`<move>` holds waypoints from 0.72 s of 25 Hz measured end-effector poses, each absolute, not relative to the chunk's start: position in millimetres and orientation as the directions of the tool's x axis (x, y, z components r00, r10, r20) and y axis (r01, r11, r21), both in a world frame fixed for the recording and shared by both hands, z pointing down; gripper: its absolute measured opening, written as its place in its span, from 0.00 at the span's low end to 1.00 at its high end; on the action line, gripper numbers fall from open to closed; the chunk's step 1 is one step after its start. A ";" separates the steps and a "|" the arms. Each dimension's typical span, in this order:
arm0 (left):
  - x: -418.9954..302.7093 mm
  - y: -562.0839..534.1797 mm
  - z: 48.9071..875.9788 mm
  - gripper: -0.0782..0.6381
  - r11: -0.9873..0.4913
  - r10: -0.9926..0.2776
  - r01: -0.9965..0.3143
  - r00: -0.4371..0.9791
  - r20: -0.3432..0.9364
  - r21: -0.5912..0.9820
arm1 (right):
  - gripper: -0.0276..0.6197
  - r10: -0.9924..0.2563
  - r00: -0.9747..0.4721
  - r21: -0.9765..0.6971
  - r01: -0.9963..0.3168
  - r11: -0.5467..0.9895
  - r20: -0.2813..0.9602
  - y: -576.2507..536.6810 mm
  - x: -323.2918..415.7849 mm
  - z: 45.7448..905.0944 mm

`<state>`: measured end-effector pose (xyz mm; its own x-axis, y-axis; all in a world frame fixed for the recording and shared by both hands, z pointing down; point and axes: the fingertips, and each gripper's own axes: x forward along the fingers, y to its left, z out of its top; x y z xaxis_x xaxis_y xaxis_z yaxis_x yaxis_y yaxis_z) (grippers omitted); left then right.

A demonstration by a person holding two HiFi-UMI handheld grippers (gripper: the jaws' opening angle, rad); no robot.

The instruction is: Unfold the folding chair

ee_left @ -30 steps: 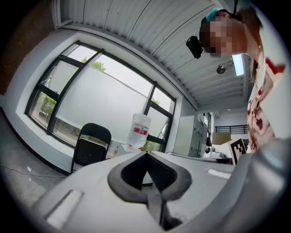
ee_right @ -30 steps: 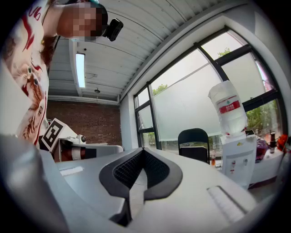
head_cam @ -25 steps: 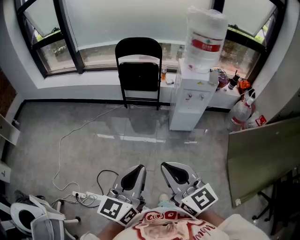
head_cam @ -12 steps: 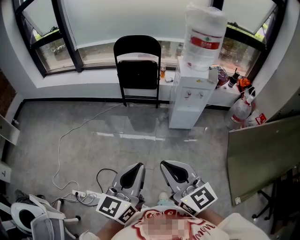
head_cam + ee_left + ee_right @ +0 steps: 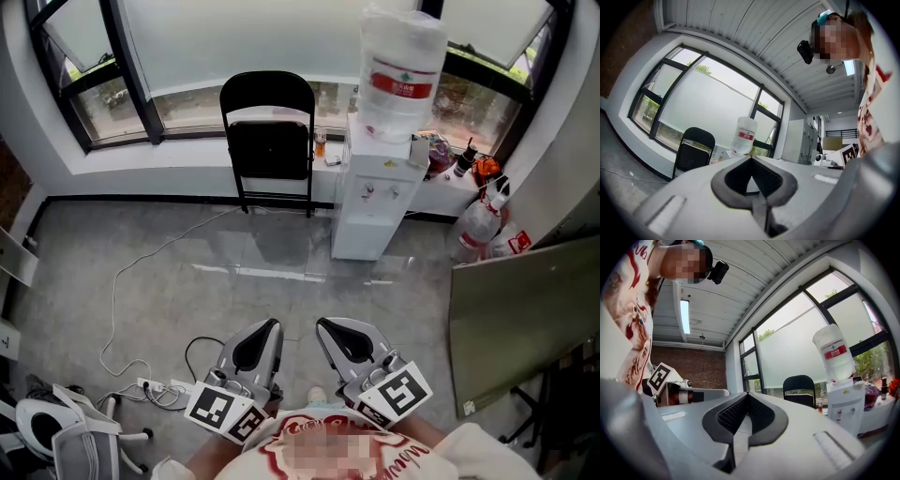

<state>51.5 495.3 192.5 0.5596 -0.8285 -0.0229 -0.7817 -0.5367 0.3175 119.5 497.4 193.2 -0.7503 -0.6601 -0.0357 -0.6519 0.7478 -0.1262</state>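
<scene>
Chair: black metal folding chair (image 5: 270,141), folded, upright beside white water dispenser (image 5: 373,202).
Left gripper (image 5: 266,325): jaws pressed together, empty.
Right gripper (image 5: 330,324): jaws pressed together, empty.

Chair (image 5: 267,141) left of water dispenser (image 5: 373,202)

Chairs, water gear and grippers, counted

There is one black folding chair (image 5: 267,141) at the far edge of the floor (image 5: 84,244). Just beside it is one water dispenser (image 5: 367,211) carrying one large bottle (image 5: 403,70). There are two grippers at the near edge, the left gripper (image 5: 265,325) and the right gripper (image 5: 326,327). There are two marker cubes, one marker cube (image 5: 223,412) on the left and one (image 5: 398,394) on the right. One power strip (image 5: 155,386) and one white cable (image 5: 122,281) lie on the floor, with one swivel chair (image 5: 66,441) in the near left corner. One grey-green board (image 5: 520,319) is at the right edge. The small things clustered in the far right corner are too crowded to count.
</scene>
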 end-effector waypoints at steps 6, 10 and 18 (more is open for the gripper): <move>61.3 484.5 190.5 0.11 -0.484 -0.866 -0.818 0.498 -0.035 0.311 | 0.07 -0.645 -0.764 -0.155 -0.636 0.756 -0.004 487.2 142.7 204.5; 63.6 482.3 200.7 0.11 -0.466 -0.871 -0.823 0.491 -0.007 0.326 | 0.07 -0.635 -0.773 -0.172 -0.627 0.760 0.013 481.4 145.4 214.3; 53.8 433.4 216.7 0.11 -0.477 -0.859 -0.806 0.512 0.009 0.350 | 0.07 -0.654 -0.755 -0.177 -0.650 0.739 0.046 437.4 135.4 226.6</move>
